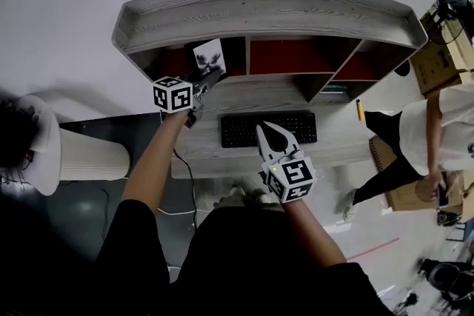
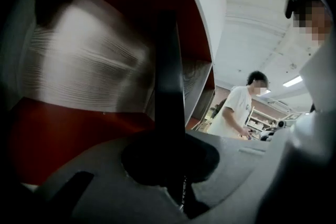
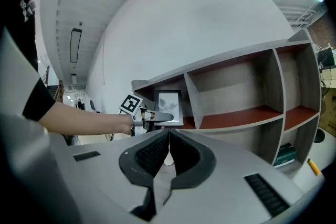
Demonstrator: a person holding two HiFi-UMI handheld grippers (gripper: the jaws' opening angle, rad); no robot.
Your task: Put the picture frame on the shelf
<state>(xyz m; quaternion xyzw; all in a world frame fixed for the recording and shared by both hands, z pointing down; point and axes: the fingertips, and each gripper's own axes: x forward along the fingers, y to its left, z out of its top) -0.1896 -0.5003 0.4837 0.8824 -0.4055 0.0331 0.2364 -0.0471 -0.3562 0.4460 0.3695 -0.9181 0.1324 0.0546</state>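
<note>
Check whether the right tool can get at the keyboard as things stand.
Probably yes. The right tool hangs shut and empty just above the keyboard, with nothing between them; the left tool is away at the shelf, clamped on the picture frame.

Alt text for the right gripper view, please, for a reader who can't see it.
The left gripper, at the end of a bare forearm, holds a picture frame near its bottom, upright inside the leftmost compartment of a grey shelf with red-brown boards. In the foreground, the right gripper is shut and empty.
</note>
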